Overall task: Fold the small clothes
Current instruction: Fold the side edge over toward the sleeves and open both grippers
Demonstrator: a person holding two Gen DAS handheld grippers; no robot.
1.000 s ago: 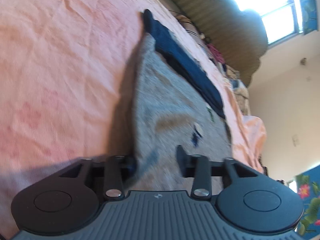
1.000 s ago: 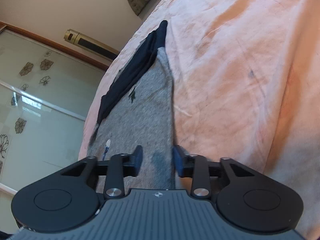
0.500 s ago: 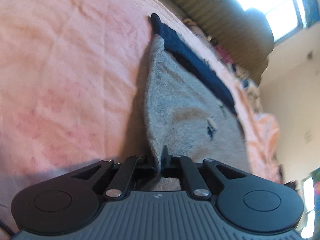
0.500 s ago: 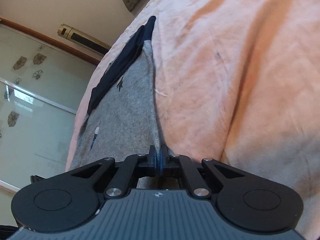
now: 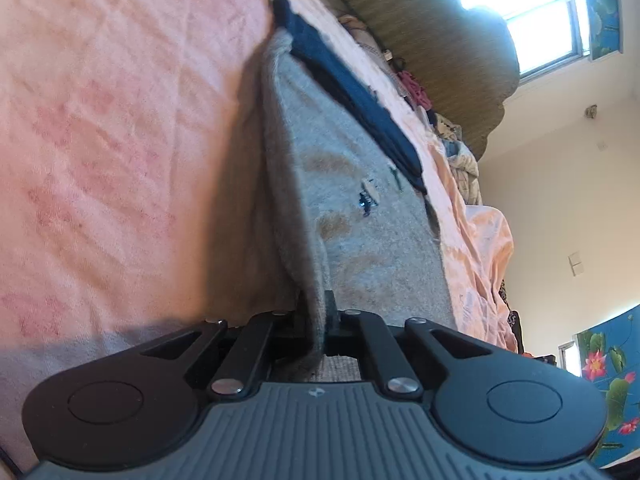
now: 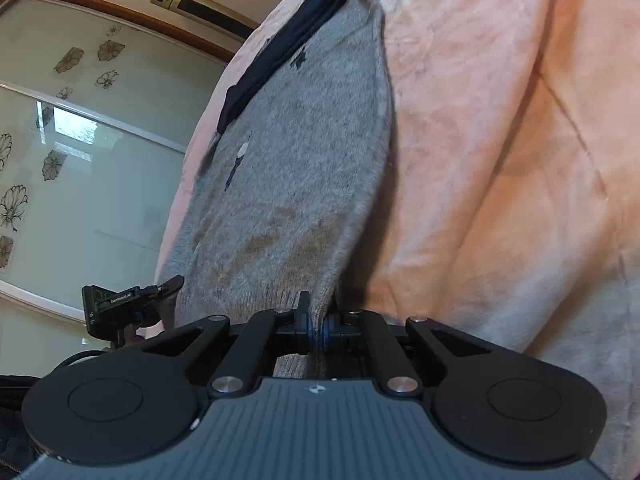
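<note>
A small grey knitted garment (image 5: 352,200) with a dark navy band (image 5: 352,92) along its far edge lies on a pink bed cover (image 5: 100,120). My left gripper (image 5: 318,320) is shut on the garment's near edge and lifts it off the cover. In the right wrist view the same grey garment (image 6: 288,168) with its navy band (image 6: 288,44) is raised, and my right gripper (image 6: 316,328) is shut on its near hem. The left gripper (image 6: 132,304) shows at the garment's other corner.
The pink cover (image 6: 500,140) spreads wide on both sides. A brown headboard (image 5: 432,36) and a pile of clothes (image 5: 452,140) are at the far end under a bright window (image 5: 520,12). A glass sliding door (image 6: 80,140) stands beside the bed.
Both grippers went from open around the garment's near edge to shut on it. The near edge has since risen off the cover.
</note>
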